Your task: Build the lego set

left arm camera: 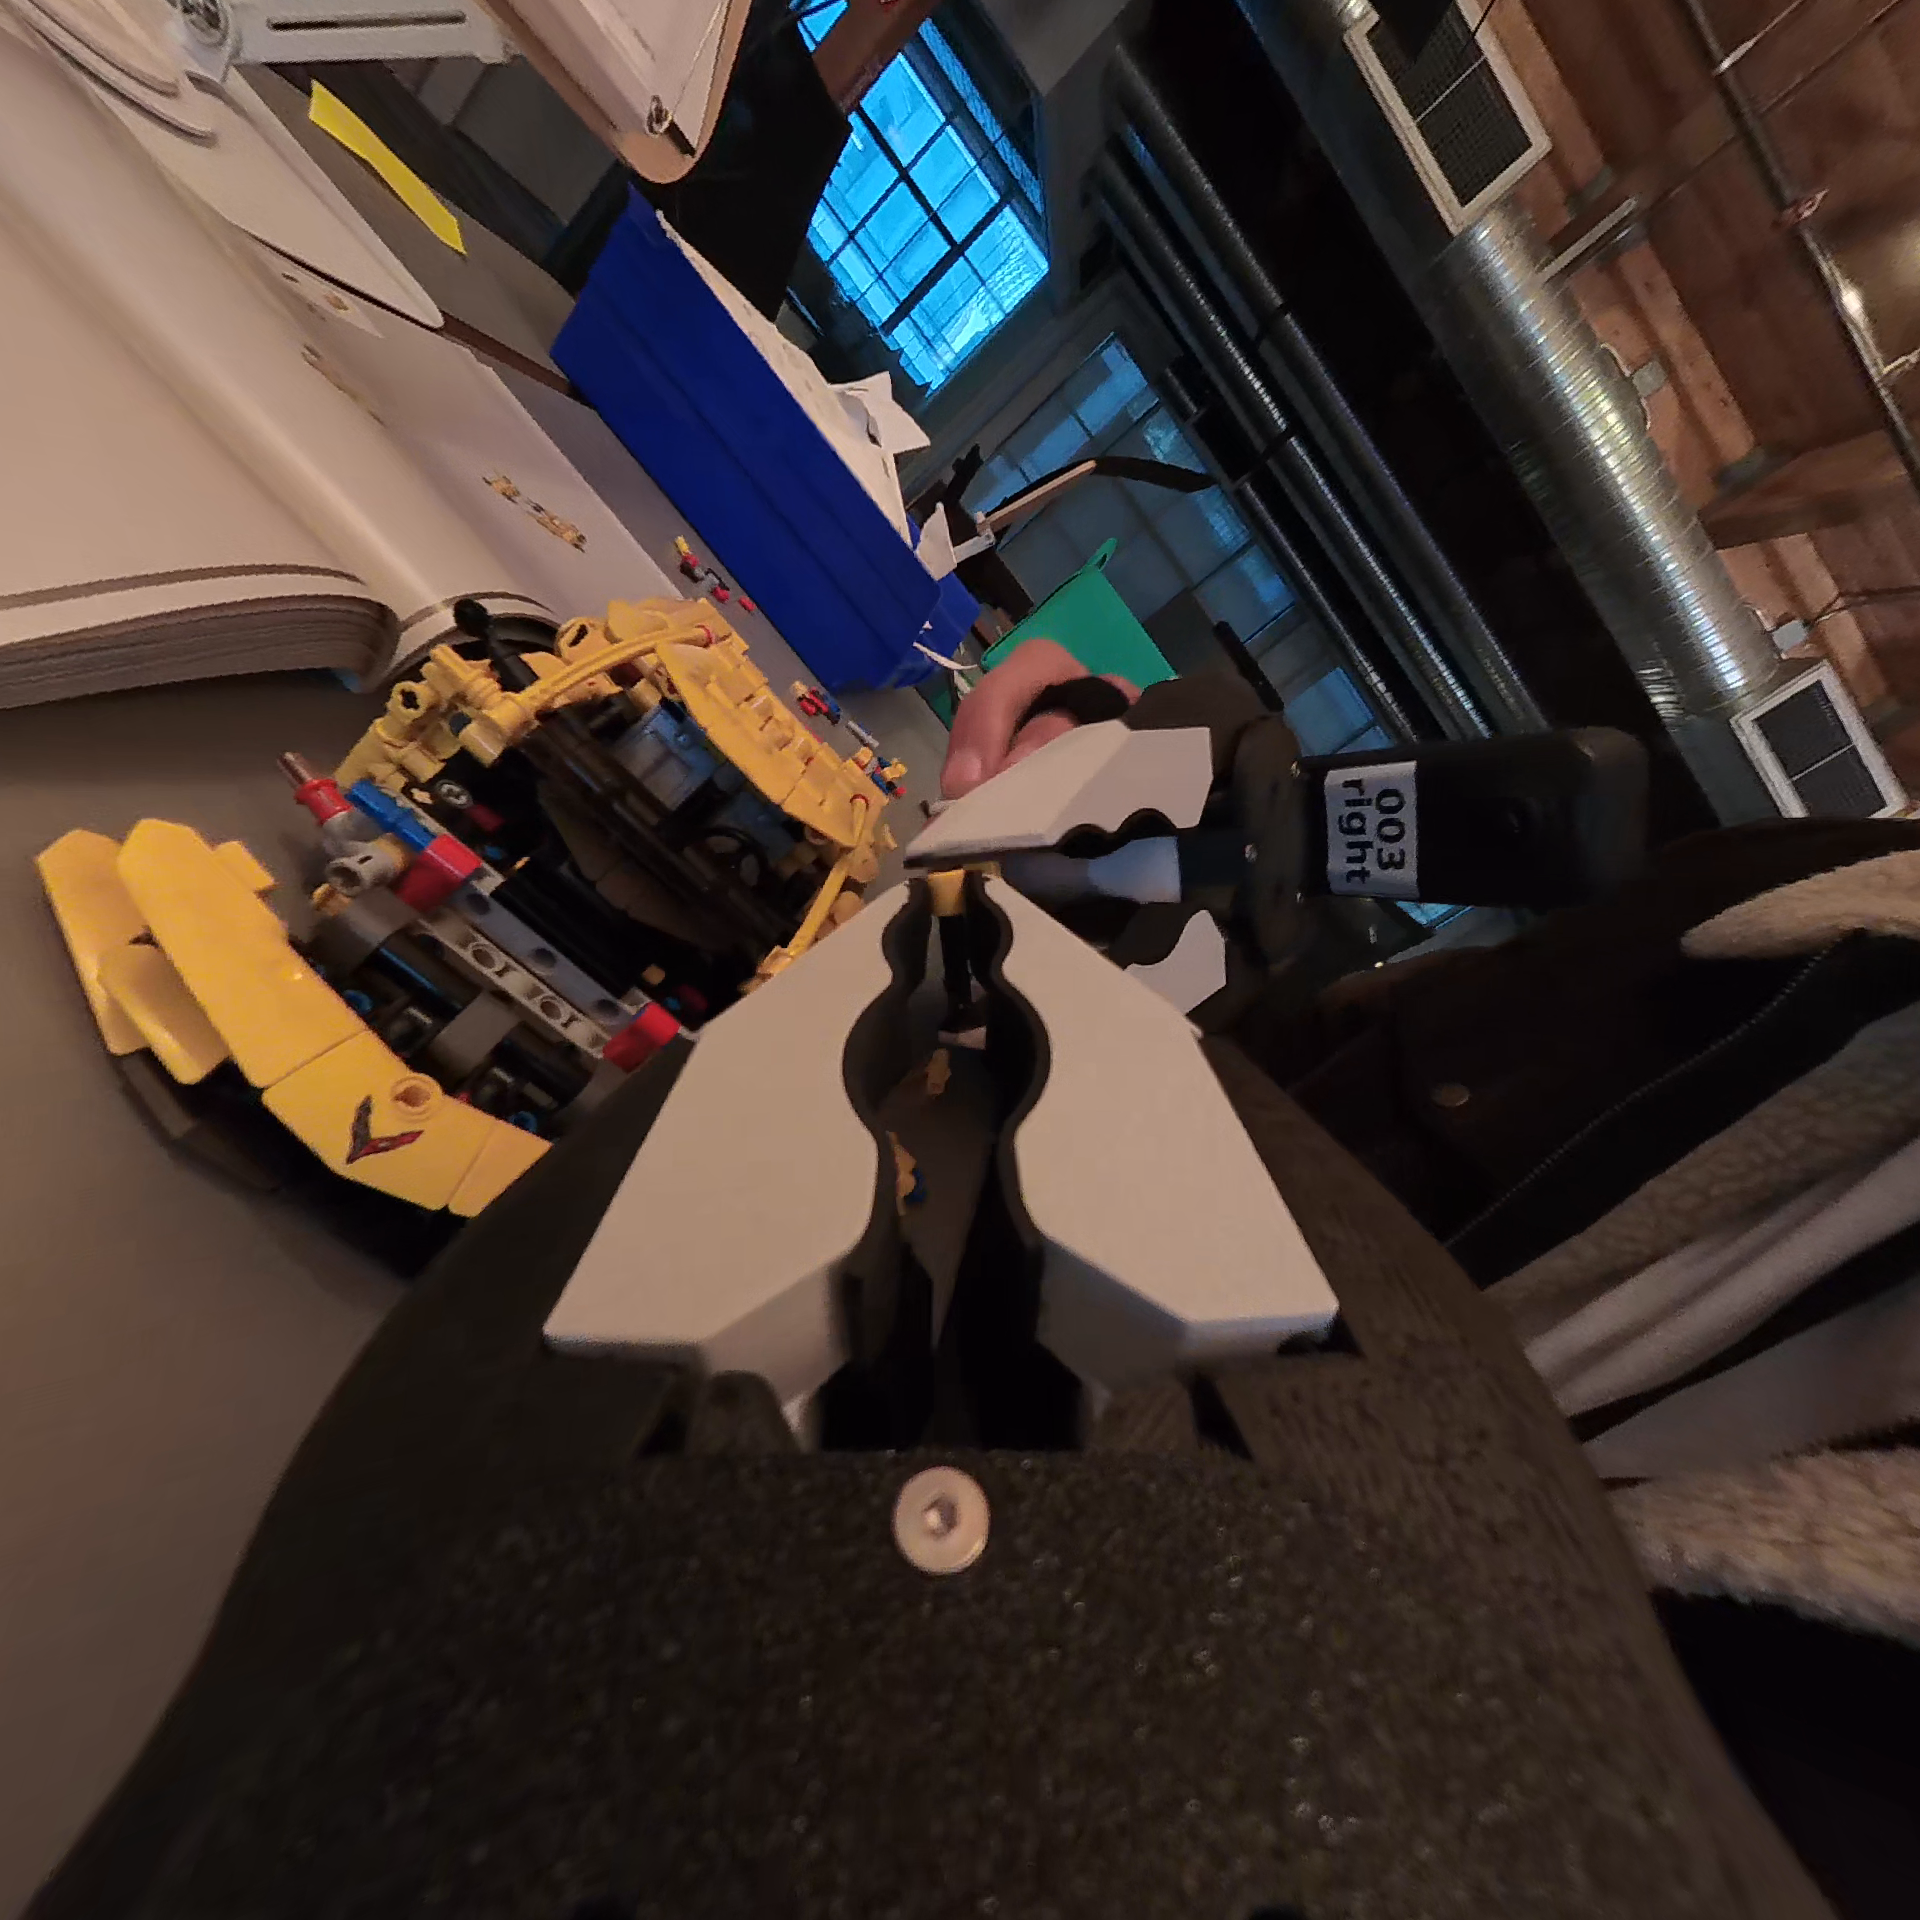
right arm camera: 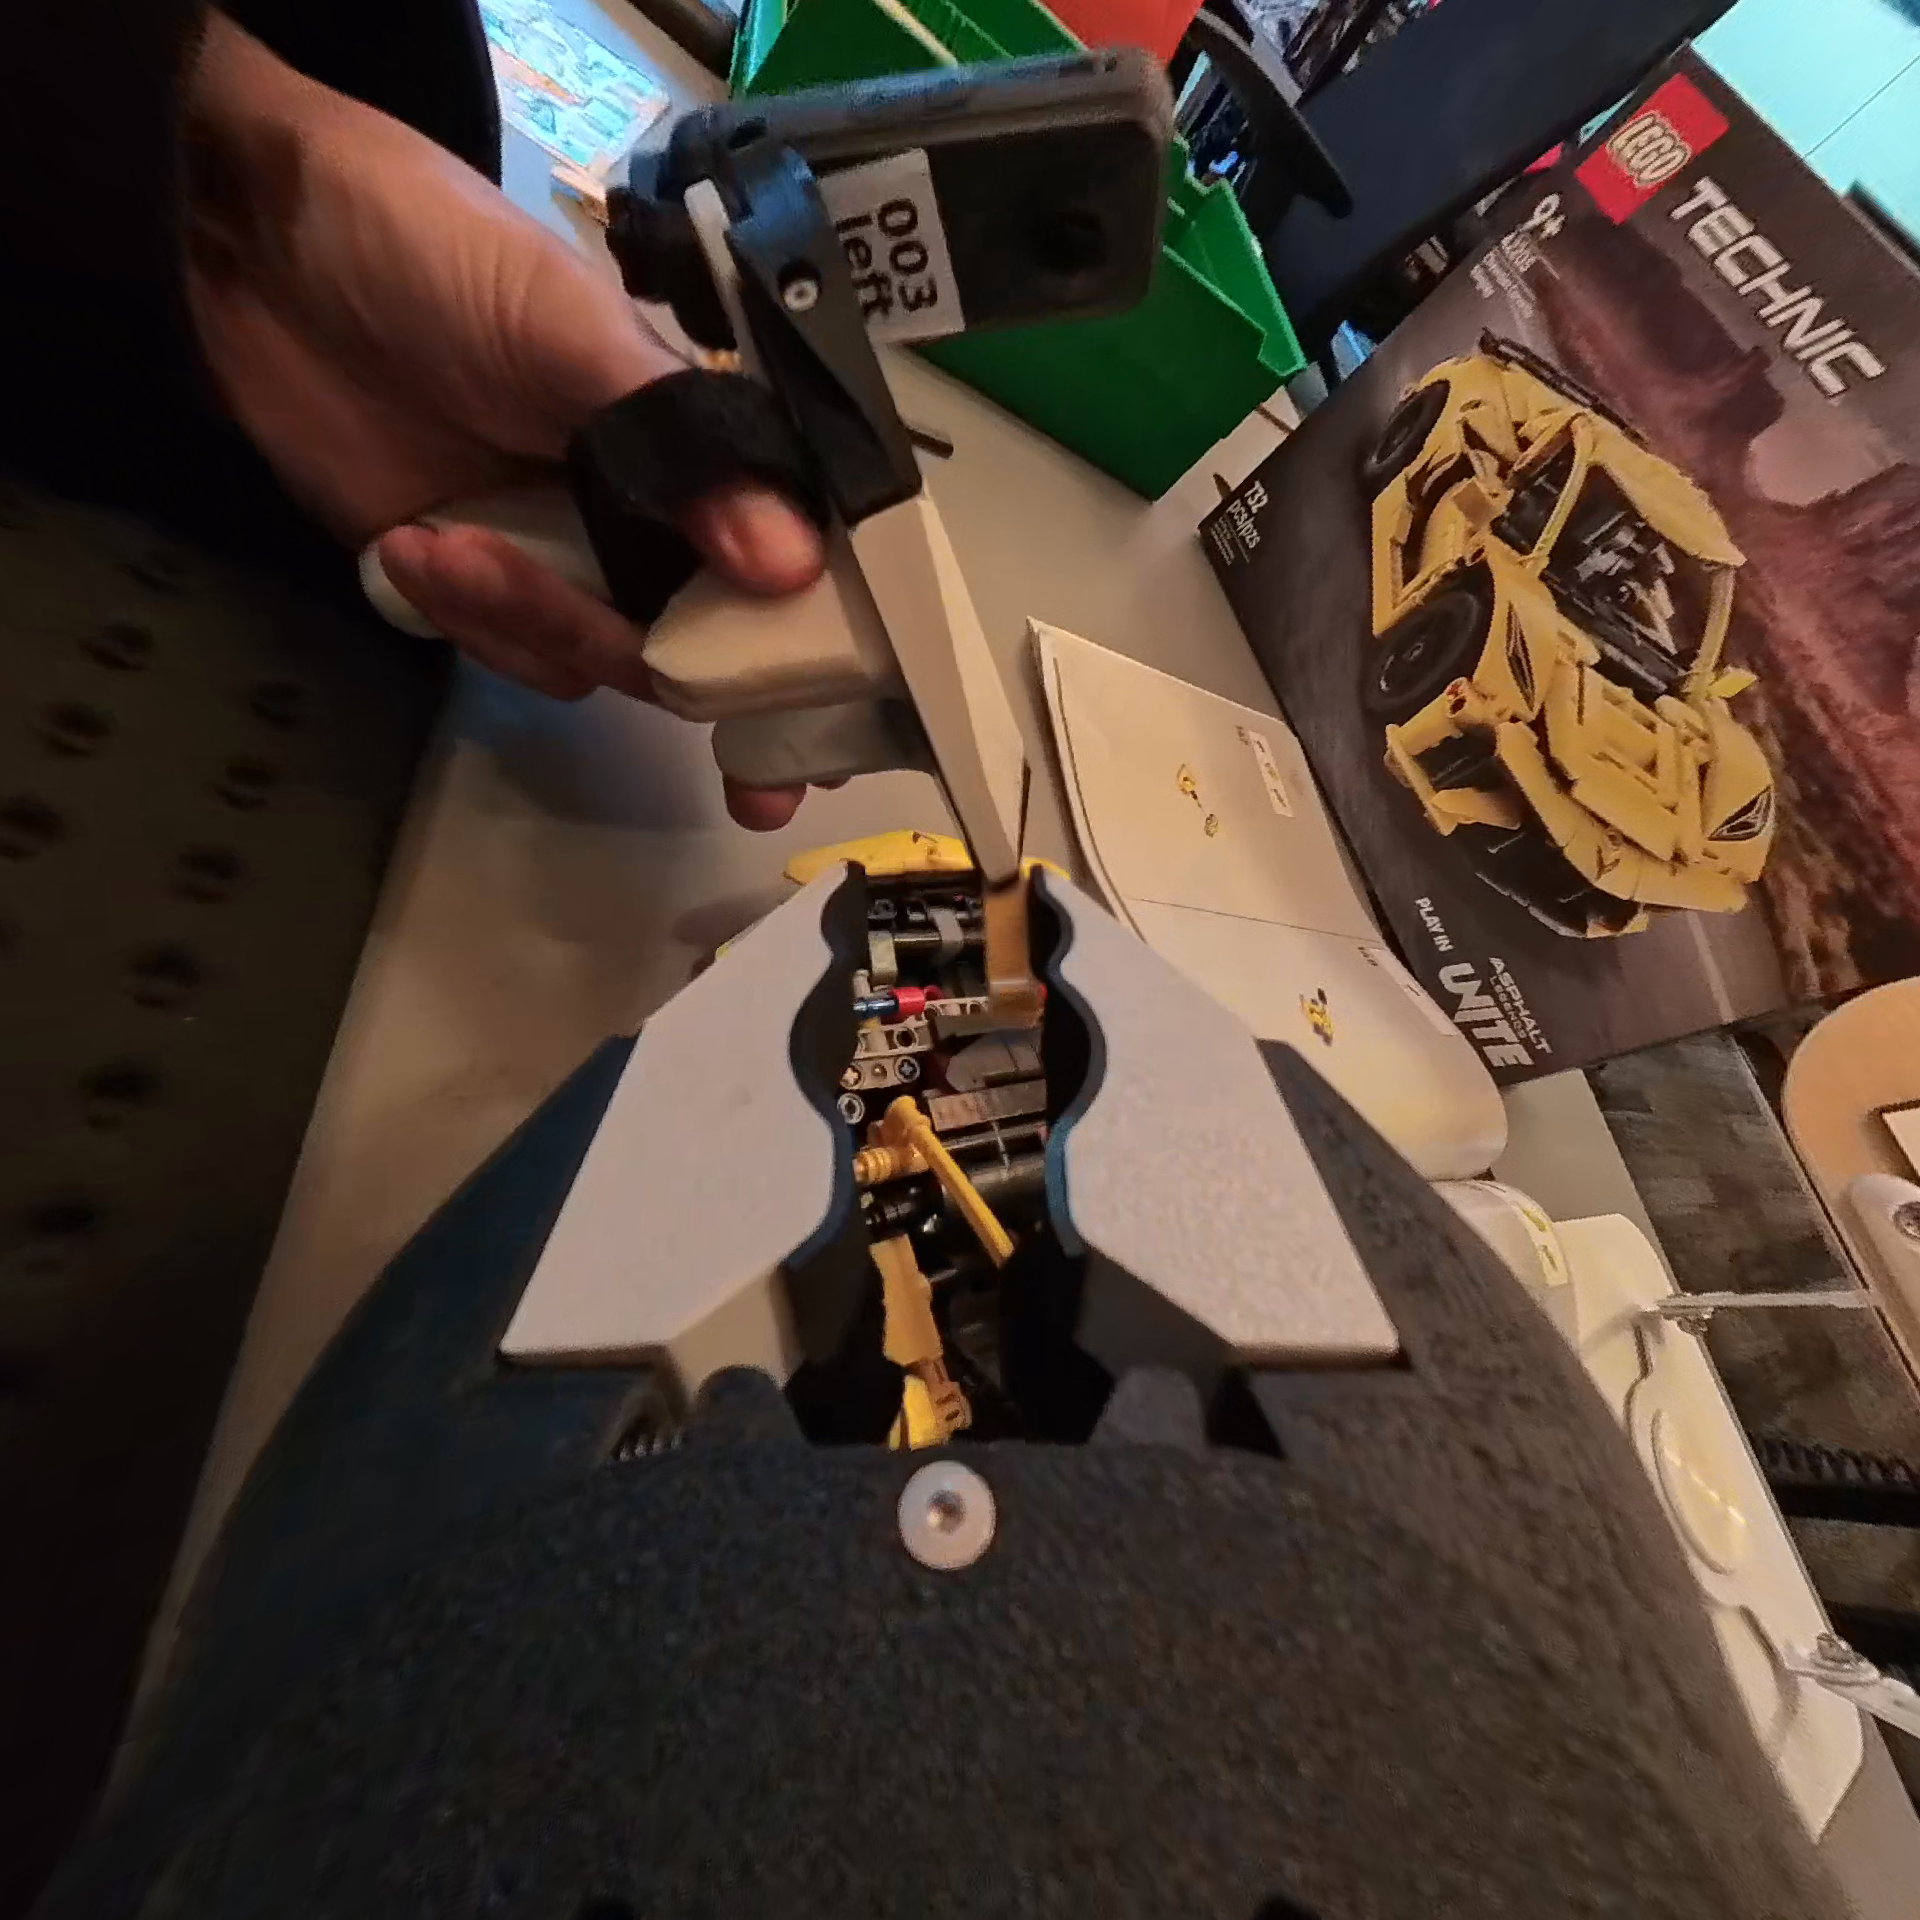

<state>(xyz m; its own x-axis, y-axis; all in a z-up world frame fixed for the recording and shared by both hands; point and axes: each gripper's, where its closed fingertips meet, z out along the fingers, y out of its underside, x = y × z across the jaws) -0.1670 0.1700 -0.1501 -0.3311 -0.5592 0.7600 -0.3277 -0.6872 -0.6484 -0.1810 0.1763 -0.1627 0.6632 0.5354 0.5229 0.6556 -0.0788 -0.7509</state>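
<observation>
The part-built yellow Lego car [left arm camera: 540, 831] lies on the grey table, left of my left gripper [left arm camera: 945, 899]. The left gripper is shut on a small yellow piece [left arm camera: 943, 888] with a black stem. In the right wrist view this piece [right arm camera: 1008, 956] hangs from the left gripper's fingers [right arm camera: 966, 727], which come down from above. My right gripper [right arm camera: 945, 883] is open, jaws on either side of the piece, which sits against its right finger. The car's frame [right arm camera: 914, 997] shows through the gap below. The right gripper's fingers [left arm camera: 1039, 800] meet the left gripper's tips.
An open instruction booklet [left arm camera: 156, 499] [right arm camera: 1195, 810] lies beyond the car. The set's box [right arm camera: 1610, 623] stands at the right. A blue bin [left arm camera: 727, 436] and a green bin [right arm camera: 1091, 343] stand at the back. Loose small pieces [left arm camera: 707, 577] lie near the blue bin. The grippers are tip to tip, or close to it.
</observation>
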